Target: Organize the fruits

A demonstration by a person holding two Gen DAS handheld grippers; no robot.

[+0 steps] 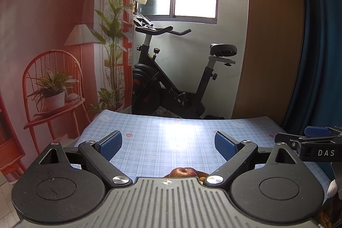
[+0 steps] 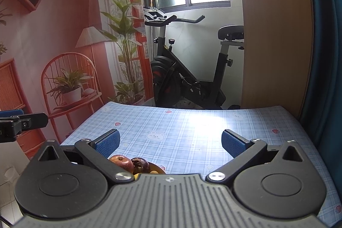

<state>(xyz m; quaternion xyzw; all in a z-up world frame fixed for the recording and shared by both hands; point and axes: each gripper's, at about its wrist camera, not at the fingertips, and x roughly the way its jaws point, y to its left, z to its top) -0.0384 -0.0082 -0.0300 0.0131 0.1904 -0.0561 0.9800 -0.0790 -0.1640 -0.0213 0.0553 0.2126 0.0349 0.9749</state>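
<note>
A red apple [image 2: 121, 160] and a dark purplish fruit [image 2: 140, 165] lie in an orange bowl [image 2: 157, 168] at the near edge of the table, with bits of yellow fruit beside them. The apple also shows in the left wrist view [image 1: 182, 172], just ahead of the gripper body. My left gripper [image 1: 168, 143] is open and empty above the table. My right gripper [image 2: 170, 141] is open and empty too, with the bowl low between its fingers on the left side. Most of the bowl is hidden behind both gripper bodies.
The table [image 2: 192, 127] has a blue plaid cloth with bear prints. A black exercise bike [image 1: 171, 78] stands behind the far edge under a window. A wooden panel [image 2: 273, 35] and blue curtain are at the right. A printed room backdrop hangs at the left.
</note>
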